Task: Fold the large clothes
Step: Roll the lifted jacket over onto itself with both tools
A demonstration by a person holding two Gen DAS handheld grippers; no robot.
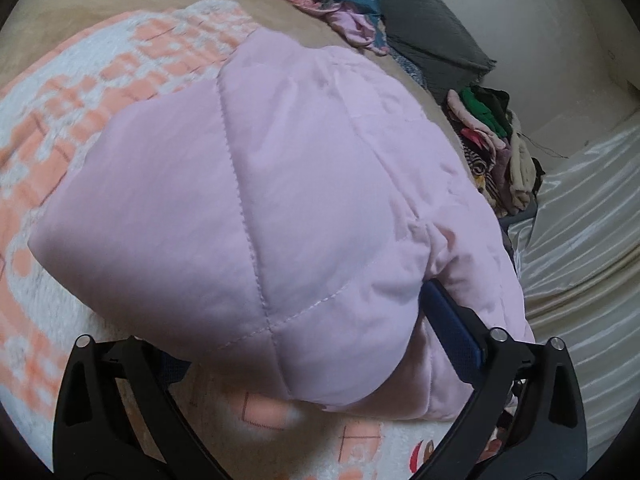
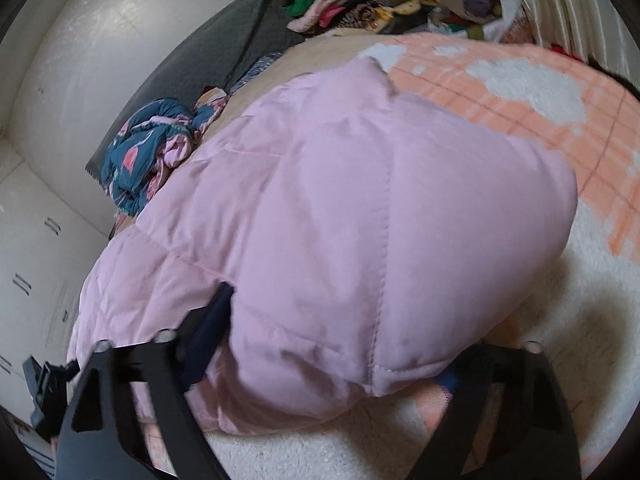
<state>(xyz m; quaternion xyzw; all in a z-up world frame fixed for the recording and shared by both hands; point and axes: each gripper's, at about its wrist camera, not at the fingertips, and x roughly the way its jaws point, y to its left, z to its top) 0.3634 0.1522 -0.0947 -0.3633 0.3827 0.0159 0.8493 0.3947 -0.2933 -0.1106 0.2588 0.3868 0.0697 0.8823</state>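
Pink quilted jacket (image 1: 256, 200) bunched between wide-spread fingers of left gripper (image 1: 320, 344) and right gripper (image 2: 332, 344); actual grip cannot tell. Orange-white blanket (image 1: 80, 128) beneath both.

The space between the fingers of the left gripper (image 1: 316, 344) and of the right gripper (image 2: 332, 344) is filled by the puffy pink quilted jacket (image 1: 256, 184). Open passage is left over the peach-and-white blanket (image 1: 100, 80) beside the jacket. Further back, the way is blocked by a crumpled blue patterned garment (image 2: 148, 152), a grey cushion (image 1: 428, 36) and a pile of clothes (image 1: 496, 152).
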